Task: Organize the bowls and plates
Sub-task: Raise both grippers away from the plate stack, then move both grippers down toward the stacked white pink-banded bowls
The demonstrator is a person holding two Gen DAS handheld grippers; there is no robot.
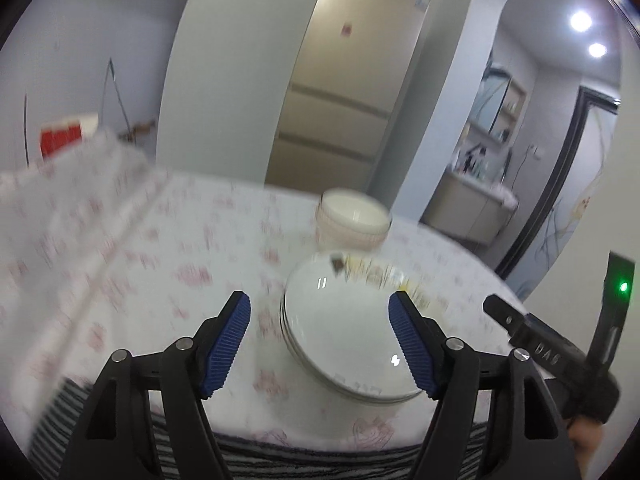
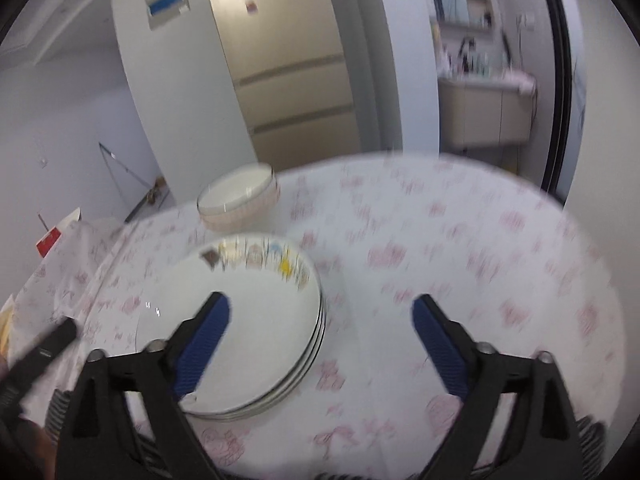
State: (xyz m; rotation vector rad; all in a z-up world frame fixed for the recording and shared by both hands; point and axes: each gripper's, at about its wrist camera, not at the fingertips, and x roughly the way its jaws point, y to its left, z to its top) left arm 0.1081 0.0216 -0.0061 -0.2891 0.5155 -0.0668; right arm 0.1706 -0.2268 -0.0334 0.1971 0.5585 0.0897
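Plates: stacked white plates (image 1: pixel 344 332) with a painted band on the far rim, resting on the round table (image 1: pixel 160 248) under a pink-printed cloth; seen again from the right wrist (image 2: pixel 256 320).
Bowls: nested pale bowls (image 1: pixel 352 220) just beyond the plates, close to them, contact not clear; likewise behind the stack from the other side (image 2: pixel 240 200).
Left gripper: left gripper (image 1: pixel 320 344) spread wide, blue pads clear of everything, nothing between them but air above the plates.
Right gripper: right gripper (image 2: pixel 320 344) at full spread, empty; left pad overlapping the stack's right half in the picture, right pad over bare cloth.
Key relation: stack dead ahead of and below the left tongs, centred in their gap; offset to the left of the right tongs' centre line. Left hand judged the nearer and better lined up.
Axis: round stack, no long axis; bowls, plates and tongs roughly in one line running away from the tongs.
Other gripper in shot: black body of the right tool (image 1: pixel 552 356) at the right edge of the left view, green lamp lit.
Judged stage: both piles apparently formed, little left to sort.
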